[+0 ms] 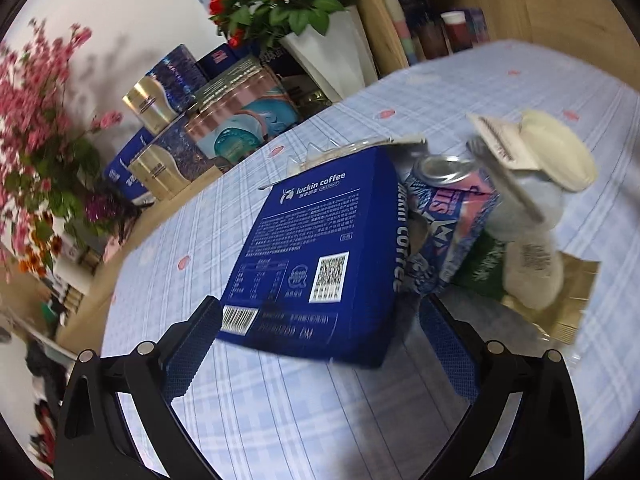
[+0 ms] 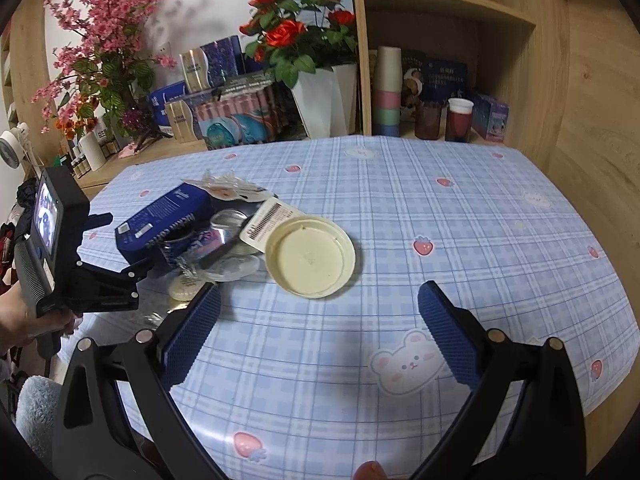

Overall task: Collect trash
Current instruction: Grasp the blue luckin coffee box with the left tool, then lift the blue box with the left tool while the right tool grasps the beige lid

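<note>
A pile of trash lies on the blue checked tablecloth (image 2: 400,208). In it are a blue luckin coffee box (image 1: 320,248), a crushed can (image 1: 452,216), a cream round lid (image 1: 560,152), a green packet (image 1: 484,264) and a gold wrapper (image 1: 560,304). My left gripper (image 1: 320,320) is open, and the near end of the box lies between its fingertips, apart from both pads. In the right wrist view the lid (image 2: 310,256) rests beside the box (image 2: 168,216) and can (image 2: 212,236). My right gripper (image 2: 322,300) hangs open just short of the lid, holding nothing.
Along the wall stand a white vase of red roses (image 2: 320,96), pink blossoms (image 2: 104,40) and several printed boxes (image 2: 236,120). A stack of cups (image 2: 387,92) and jars sit in the wooden shelf. A person's hand (image 2: 24,328) holds the left gripper's handle at the table's left edge.
</note>
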A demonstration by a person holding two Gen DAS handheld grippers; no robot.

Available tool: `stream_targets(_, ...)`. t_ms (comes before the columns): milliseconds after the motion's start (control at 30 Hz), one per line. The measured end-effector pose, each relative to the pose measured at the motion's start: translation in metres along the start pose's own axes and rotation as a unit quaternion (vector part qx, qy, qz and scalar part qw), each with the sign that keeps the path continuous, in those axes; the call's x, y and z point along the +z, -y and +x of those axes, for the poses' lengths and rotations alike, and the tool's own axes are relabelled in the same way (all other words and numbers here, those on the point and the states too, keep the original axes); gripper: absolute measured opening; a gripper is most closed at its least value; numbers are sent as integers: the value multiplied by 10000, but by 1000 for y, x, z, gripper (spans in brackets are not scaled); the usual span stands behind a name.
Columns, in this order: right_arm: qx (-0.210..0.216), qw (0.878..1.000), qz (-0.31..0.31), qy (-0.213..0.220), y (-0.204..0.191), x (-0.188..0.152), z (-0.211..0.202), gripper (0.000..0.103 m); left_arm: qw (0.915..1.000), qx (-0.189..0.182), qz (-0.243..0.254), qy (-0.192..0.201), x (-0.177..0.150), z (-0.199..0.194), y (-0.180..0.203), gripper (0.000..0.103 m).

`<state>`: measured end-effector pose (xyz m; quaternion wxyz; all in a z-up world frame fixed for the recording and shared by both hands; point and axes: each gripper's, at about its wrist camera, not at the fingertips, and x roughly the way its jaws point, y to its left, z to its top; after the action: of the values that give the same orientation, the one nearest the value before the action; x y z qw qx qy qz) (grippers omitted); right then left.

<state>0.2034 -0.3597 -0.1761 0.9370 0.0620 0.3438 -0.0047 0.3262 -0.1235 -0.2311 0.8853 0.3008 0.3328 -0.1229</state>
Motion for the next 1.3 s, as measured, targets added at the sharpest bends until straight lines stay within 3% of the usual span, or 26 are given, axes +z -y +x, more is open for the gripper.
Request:
stream_targets(67, -25, 10000, -12, -48, 2, -2, 3, 97, 9999, 38, 139, -15, 1, 6, 3, 94)
stream_targets(167, -30, 9999, 14, -120, 4, -3, 8, 97, 9996, -84, 253, -125, 3, 13, 4, 77)
stream_targets(200, -22, 9999, 26, -133, 4, -4, 8, 97, 9994, -117, 256, -179, 2, 14, 3, 65)
stream_targets(333, -2, 9999, 11, -118, 0, -4, 6, 97, 9996, -232, 154, -68, 1, 4, -9, 50)
stream_targets(433, 41, 9999, -5, -96, -4, -3, 4, 97, 9989, -425, -171, 39, 2, -12, -30, 42)
stream_targets(533, 97, 9999, -66, -72, -10, -1, 1, 97, 9926, -808, -907, -30, -1, -25, -67, 37)
stream_targets(633, 126, 9999, -99, -57, -15, 0, -2, 97, 9815, -1024, -1610, -142, -11, -34, -104, 34)
stream_targets(767, 190, 9998, -56, -73, -17, 2, -2, 97, 9569, -1317, -2546, -469, -35, -45, -149, 33)
stream_targets(867, 226, 9996, -59, -152, -20, 2, 1, 97, 9422, -1395, -2982, -619, -51, -48, -172, 34)
stream_targets(1000, 285, 9991, -116, -275, -25, 1, 6, 97, 9330, -1306, -3281, -695, -64, -44, -191, 36)
stream_targets(1100, 259, 9989, -244, -309, -28, 3, 7, 97, 9132, -1434, -3729, -806, -79, -37, -209, 38)
stream_targets(1200, 258, 9987, -220, -368, -26, 5, 11, 97, 9115, -1275, -3810, -883, -91, -33, -221, 38)
stream_targets(1300, 302, 9985, -206, -397, -22, 8, 21, 97, 9033, -1217, -4006, -938, -108, -27, -231, 37)
